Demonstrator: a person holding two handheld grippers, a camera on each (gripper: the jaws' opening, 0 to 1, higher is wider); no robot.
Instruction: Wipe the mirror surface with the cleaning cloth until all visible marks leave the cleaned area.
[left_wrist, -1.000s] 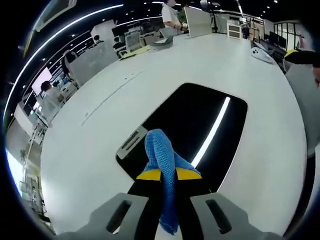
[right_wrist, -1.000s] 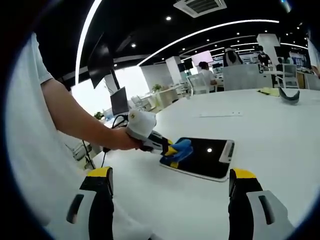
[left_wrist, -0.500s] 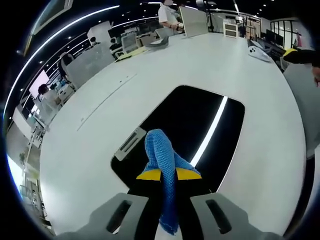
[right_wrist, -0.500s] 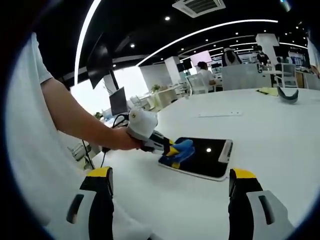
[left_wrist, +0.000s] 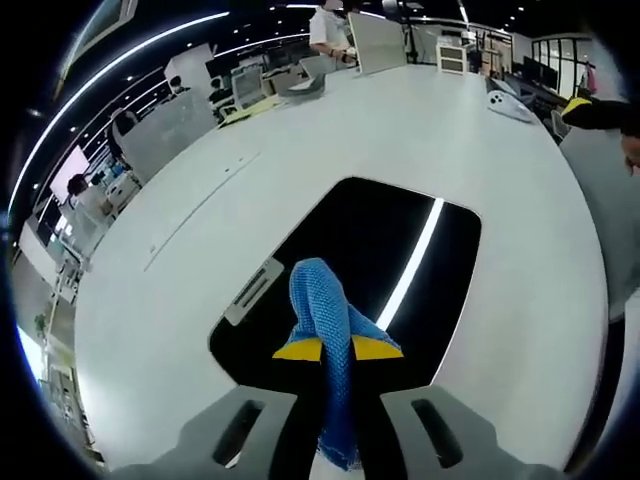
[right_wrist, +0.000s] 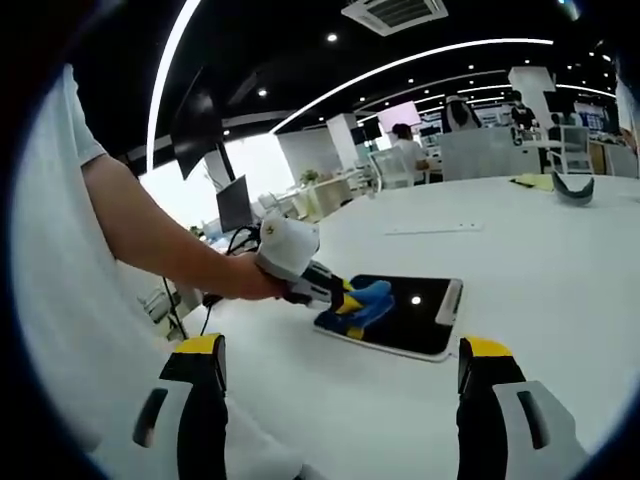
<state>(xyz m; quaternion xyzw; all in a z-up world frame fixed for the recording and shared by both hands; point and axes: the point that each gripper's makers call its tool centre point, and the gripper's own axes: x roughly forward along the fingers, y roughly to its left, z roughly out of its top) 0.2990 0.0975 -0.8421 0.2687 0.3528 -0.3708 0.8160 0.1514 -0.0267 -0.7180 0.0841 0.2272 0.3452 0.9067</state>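
A dark rectangular mirror (left_wrist: 375, 265) lies flat on the white table (left_wrist: 300, 130) and reflects a ceiling light strip. My left gripper (left_wrist: 336, 349) is shut on a blue mesh cleaning cloth (left_wrist: 322, 320), which rests on the mirror's near end. From the right gripper view, the same mirror (right_wrist: 410, 318) lies mid-table with the blue cloth (right_wrist: 362, 300) pressed on its left end by the left gripper (right_wrist: 345, 302), held in a person's hand. My right gripper (right_wrist: 340, 355) hangs open above the table, well short of the mirror, with nothing between its yellow-tipped jaws.
The person's arm (right_wrist: 150, 245) reaches in from the left. A grey curved object (right_wrist: 577, 187) lies at the table's far right. Monitors, chairs and people (left_wrist: 335, 25) stand beyond the far edge. A light holder tab (left_wrist: 252, 290) sits at the mirror's left side.
The left gripper with the cloth has slid a little further along the mirror, so more of the mirror lies ahead of it. The right gripper has held still and open.
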